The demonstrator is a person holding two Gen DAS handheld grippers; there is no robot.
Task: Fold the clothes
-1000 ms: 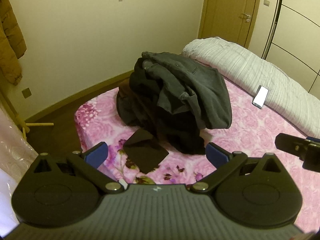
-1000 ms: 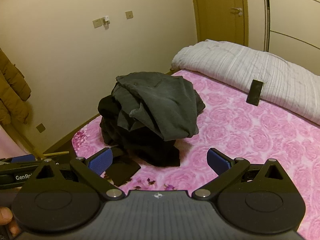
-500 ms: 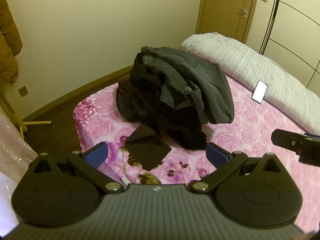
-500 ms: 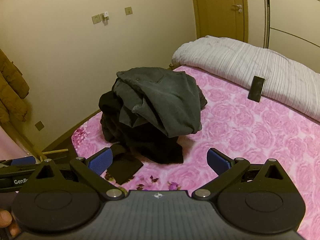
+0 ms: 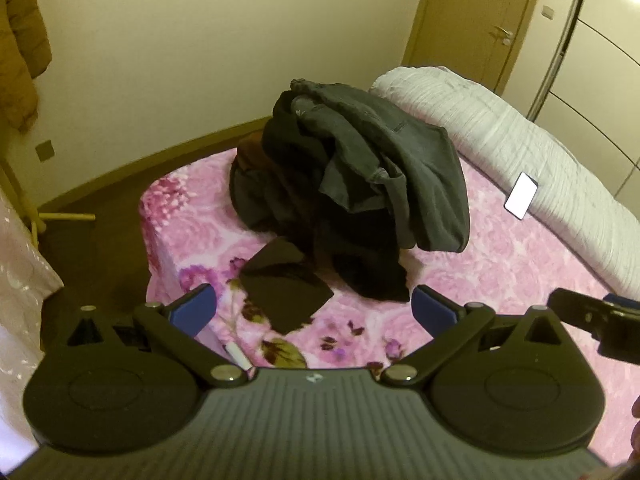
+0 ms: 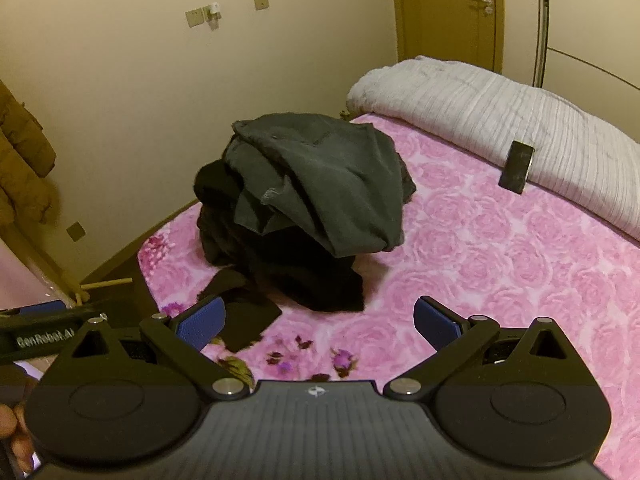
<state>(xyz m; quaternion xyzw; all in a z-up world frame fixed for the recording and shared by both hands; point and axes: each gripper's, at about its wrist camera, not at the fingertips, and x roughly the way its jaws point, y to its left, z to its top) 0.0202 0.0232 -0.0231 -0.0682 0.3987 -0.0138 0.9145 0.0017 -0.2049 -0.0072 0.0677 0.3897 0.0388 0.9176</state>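
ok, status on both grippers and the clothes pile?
Left gripper open, empty. Right gripper open, empty. Heap of dark grey and black clothes unfolded on pink floral bedspread. Small black folded cloth lies in front.

Ahead of the left claw (image 5: 314, 312), whose fingers (image 5: 192, 311) carry blue pads on black arms, a heap of clothes (image 5: 352, 192) lies dark grey on top, black beneath, with a brown fold at its far left. A small black cloth (image 5: 284, 292) lies just before the claw. The bed cover (image 6: 500, 248) is pink with a rose pattern and purple flowers at its near edge. Beyond and to the right, the quilt (image 6: 500, 120) is white with fine stripes. The right claw (image 6: 318, 318) is black with blue pads.
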